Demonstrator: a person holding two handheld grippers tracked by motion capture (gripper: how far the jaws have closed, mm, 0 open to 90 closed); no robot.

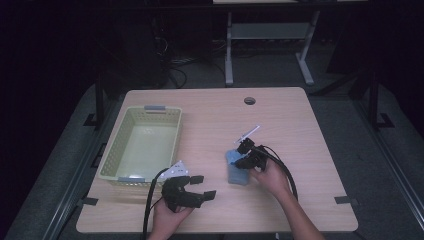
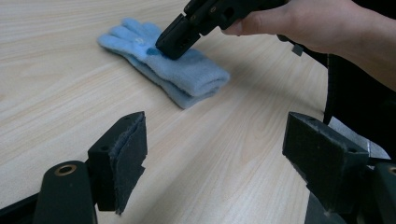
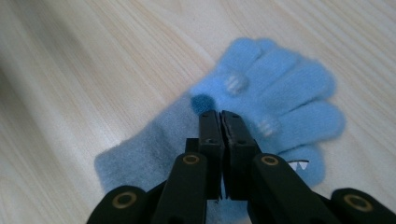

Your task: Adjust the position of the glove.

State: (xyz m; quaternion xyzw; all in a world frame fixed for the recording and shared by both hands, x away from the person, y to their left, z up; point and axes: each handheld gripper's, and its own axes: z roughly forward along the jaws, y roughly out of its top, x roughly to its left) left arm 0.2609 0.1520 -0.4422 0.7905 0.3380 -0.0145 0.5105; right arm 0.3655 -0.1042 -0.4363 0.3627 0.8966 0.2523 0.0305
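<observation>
Light-blue glove (image 1: 237, 167) lies flat on the wooden desk (image 1: 280, 120), approx. centre-right, w/ a pale green basket (image 1: 141, 145) well apart at its 9 o'clock. Right gripper (image 3: 221, 116) is down on the glove's palm, jaws pressed together; can't tell if any fabric is caught btwn them. Left gripper (image 2: 212, 154) sits near the desk's front edge, at the glove's 8 o'clock, jaws spread wide w/ nothing btwn them.

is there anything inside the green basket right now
No, the basket shows only its bare pale floor in the high view, and the blue gloves lie on the table beside it.
</observation>
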